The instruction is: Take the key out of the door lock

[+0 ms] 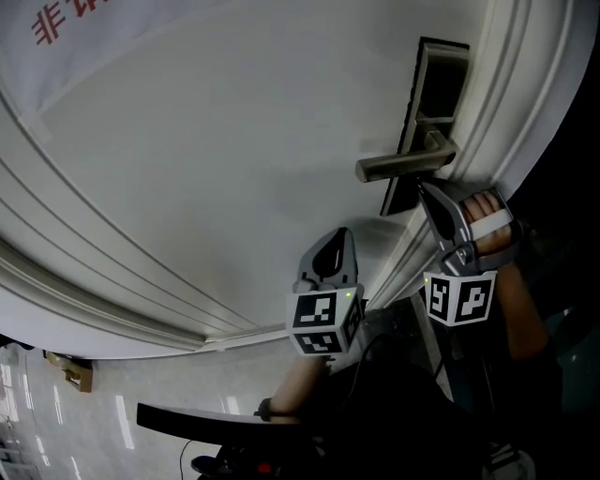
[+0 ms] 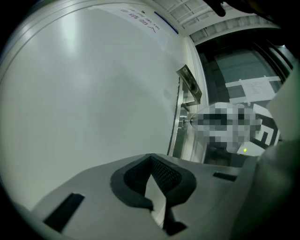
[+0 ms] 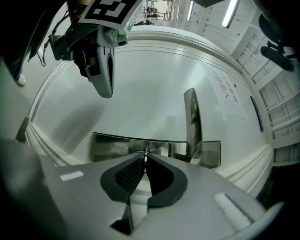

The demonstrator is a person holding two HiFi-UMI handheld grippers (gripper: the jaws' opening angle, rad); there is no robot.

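Two in play: the right hand-held gripper and the left hand-held gripper, both level, noses toward the door.
Right grip: jaws pinched shut at the tips on the key, which shows as a thin bright metal sliver between them.
Key's place: in the lock, standing out of the lock plate just beside the lever handle.
Left grip: jaws closed tip to tip, nothing between, facing bare door panel well to the side of the lock.
Pads: dark rubber, cross-hatched, curving out like a shield; the body round them is smooth matte grey plastic.
Marker cubes: white with black squares, one on each hand-held gripper.
Plate: a long rectangle of reflective metal.
Handle: a straight flat metal bar, crowding the key from one side, close to the right jaw tips.
Door surface: smooth satin white, with ridged moulding running round it.
Notice: a white sheet with red characters, at the door's far corner.
Floor: pale and glossy.
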